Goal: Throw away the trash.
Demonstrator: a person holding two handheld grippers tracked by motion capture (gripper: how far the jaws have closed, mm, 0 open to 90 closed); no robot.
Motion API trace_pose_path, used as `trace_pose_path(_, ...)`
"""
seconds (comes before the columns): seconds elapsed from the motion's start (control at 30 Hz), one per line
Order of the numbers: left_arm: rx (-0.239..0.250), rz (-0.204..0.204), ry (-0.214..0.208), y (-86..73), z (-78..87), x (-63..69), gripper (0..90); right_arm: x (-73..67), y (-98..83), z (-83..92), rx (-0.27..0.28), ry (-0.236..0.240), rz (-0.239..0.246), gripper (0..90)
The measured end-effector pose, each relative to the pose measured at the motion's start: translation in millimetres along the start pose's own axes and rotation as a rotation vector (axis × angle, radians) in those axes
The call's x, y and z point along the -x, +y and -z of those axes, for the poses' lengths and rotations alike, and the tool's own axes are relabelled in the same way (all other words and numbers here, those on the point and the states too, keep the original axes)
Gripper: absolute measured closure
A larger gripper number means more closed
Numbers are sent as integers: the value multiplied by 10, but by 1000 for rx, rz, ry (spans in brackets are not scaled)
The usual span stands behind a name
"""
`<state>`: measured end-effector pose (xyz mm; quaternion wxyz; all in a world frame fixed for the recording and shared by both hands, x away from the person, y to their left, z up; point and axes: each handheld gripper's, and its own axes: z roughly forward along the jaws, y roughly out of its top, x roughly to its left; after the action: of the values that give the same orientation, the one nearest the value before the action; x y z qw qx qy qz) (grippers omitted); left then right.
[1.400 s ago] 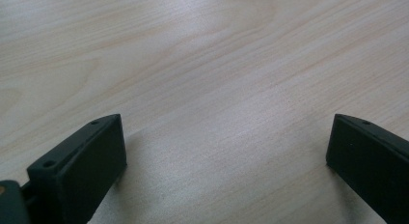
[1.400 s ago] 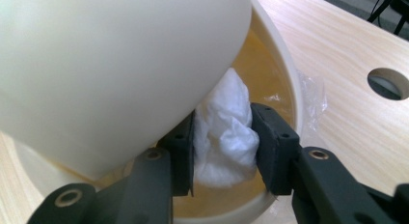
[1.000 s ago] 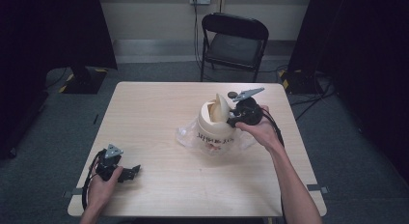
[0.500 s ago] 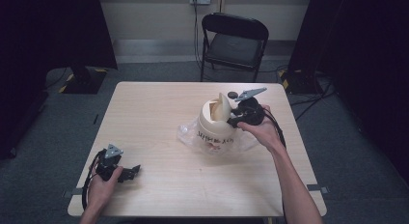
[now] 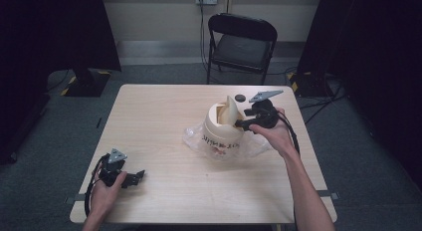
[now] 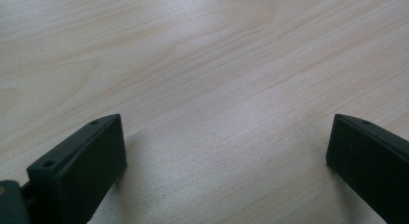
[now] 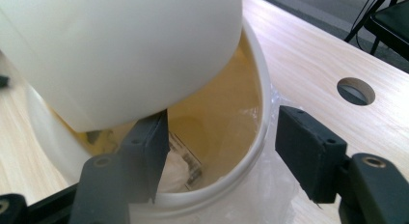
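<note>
At frame centre, the right tool [image 5: 243, 124] straddles a cream bin's [image 5: 221, 136] rim, jaws apart. The left tool [image 5: 139, 176] rests lower left on the bench [image 5: 159, 121], jaws apart.

The high view looks down and forward from above the person's side, taking in the whole table [image 5: 164, 126] and a chair [image 5: 242, 44] beyond. The left gripper view sits very close to bare table wood [image 6: 207, 79]. The right gripper view looks closely into the cream bin [image 7: 255, 137], which the high view also shows [image 5: 221, 134].
</note>
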<state>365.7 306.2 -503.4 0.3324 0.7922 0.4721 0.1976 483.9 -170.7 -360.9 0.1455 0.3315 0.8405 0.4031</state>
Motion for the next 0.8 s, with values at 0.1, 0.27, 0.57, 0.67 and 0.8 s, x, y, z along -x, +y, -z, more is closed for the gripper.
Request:
trace_pose_path(0.1, 0, 0, 0, 0, 0, 0, 0, 16, -11, 37, 16, -7, -21, 344)
trace_pose_path(0.27, 0, 0, 0, 0, 0, 0, 0, 66, -77, 127, 51, -8, -71, 275)
trace_pose_path(0.57, 0, 0, -1, 0, 0, 0, 0, 69, -202, 292, 102, -13, -121, 235)
trace_pose_path(0.67, 0, 0, 0, 0, 0, 0, 0, 59, -264, 330, 110, -29, -143, 235)
trace_pose_path(0.8, 0, 0, 0, 0, 0, 0, 0, 48, -405, 385, 107, -61, -192, 224)
